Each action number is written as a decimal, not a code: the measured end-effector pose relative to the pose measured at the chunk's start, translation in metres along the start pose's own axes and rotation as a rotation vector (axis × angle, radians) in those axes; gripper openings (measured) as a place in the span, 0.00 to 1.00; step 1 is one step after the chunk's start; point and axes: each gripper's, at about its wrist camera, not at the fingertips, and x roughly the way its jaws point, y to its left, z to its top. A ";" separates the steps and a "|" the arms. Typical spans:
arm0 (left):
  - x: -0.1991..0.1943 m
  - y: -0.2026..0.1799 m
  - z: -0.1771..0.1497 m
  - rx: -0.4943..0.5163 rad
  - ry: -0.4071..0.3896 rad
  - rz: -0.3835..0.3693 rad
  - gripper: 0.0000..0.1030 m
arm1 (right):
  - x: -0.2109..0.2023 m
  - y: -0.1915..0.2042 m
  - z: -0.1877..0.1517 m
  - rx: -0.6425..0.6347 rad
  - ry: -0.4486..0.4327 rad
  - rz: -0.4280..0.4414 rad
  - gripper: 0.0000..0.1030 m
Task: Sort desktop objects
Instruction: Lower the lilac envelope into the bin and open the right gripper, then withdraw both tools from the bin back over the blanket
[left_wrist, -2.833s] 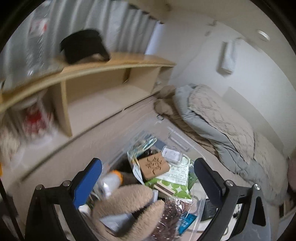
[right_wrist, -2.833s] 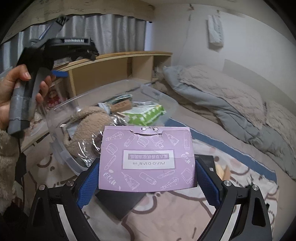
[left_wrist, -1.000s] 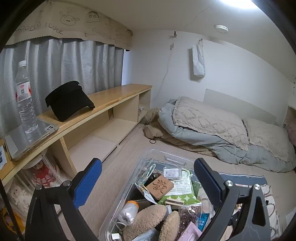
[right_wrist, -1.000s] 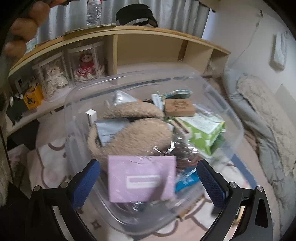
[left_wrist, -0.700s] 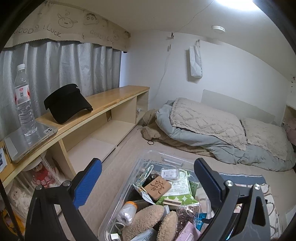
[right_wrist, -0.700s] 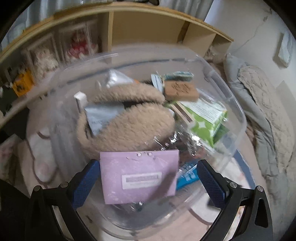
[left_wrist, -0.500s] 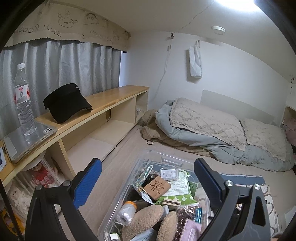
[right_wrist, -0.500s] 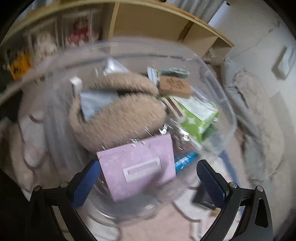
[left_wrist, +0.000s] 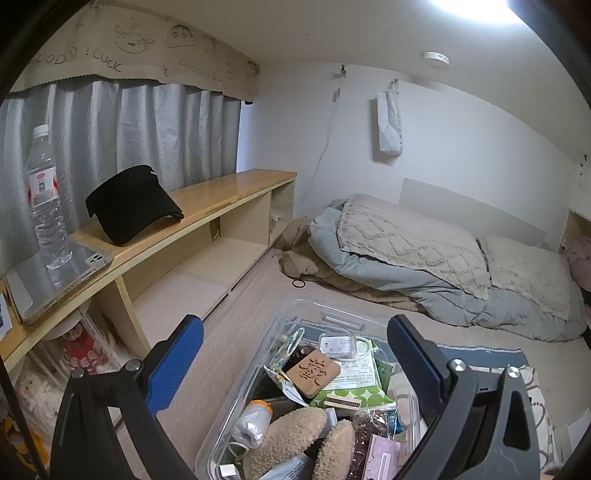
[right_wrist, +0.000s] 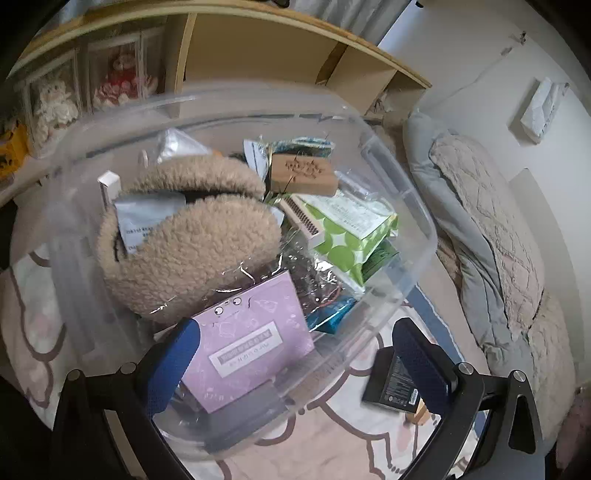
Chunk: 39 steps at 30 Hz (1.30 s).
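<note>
Clutter fills the clear plastic bin (right_wrist: 413, 206) in front of you, and your right gripper (right_wrist: 295, 354) hangs over its near end with both blue pads spread wide, pinching nothing. Between those pads lies the purple packet (right_wrist: 251, 339), resting tilted inside the bin at the near edge, its upper end leaning on crinkled clear wrapping just beside the fluffy tan earmuffs (right_wrist: 184, 236). Those earmuffs take up the bin's left half. Toward the far right corner sits a wooden carved block (right_wrist: 303, 173), and just below it a green spotted pack (right_wrist: 351, 232) with a comb-like strip along its left edge. A blue sachet (right_wrist: 328, 314) pokes out at the right wall, near the packet.

Outside the bin, on the patterned rug (right_wrist: 332, 443), a black flat box (right_wrist: 391, 380) lies just right of the bin's near corner, partly behind your right-hand pad.

Your left gripper (left_wrist: 295, 365) is held higher, well above the same bin (left_wrist: 258, 336), pads also wide apart and empty. From there you see the wooden shelf (left_wrist: 221, 195) along the left with a black visor cap (left_wrist: 129, 206), a water bottle (left_wrist: 46, 199) standing on a tablet (left_wrist: 44, 280), and rumpled bedding (left_wrist: 406, 251) on the floor beyond the bin.
</note>
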 end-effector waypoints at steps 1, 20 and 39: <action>0.000 -0.001 -0.001 0.003 0.000 -0.001 0.98 | 0.005 0.002 -0.001 -0.010 0.010 -0.004 1.00; 0.005 -0.017 -0.014 0.041 0.036 0.007 0.98 | -0.050 -0.073 -0.036 0.436 -0.329 0.174 1.00; -0.010 -0.061 -0.043 0.094 0.099 -0.031 0.98 | -0.109 -0.118 -0.113 0.523 -0.401 0.036 1.00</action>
